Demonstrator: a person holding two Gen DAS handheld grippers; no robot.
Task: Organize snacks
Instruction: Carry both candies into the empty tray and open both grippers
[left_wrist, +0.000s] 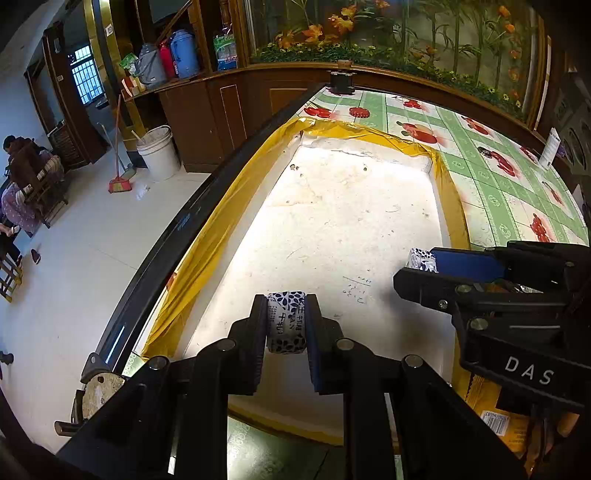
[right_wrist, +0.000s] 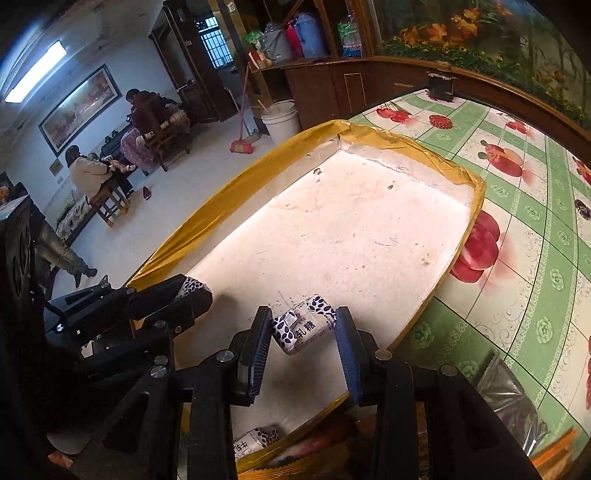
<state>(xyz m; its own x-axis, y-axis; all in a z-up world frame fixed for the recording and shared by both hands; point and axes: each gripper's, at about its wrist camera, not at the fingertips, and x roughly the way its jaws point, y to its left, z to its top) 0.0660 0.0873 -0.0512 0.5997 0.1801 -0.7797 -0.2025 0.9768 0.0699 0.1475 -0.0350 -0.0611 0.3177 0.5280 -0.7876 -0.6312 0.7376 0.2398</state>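
left gripper (left_wrist: 286, 325) pinches a wrapped candy (left_wrist: 286, 326), long axis along its fingers, over the tray (left_wrist: 229, 206) floor. right gripper (right_wrist: 303, 332) pinches a second candy (right_wrist: 304, 330), skewed, above the near rim.

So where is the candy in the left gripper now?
In the left wrist view the candy sits clamped in the left gripper, low in the middle, over the near end of the gold-rimmed white tray.

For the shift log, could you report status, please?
Left tongs shut on candy. Right tongs shut on second candy. Both over tray; nothing blocking.
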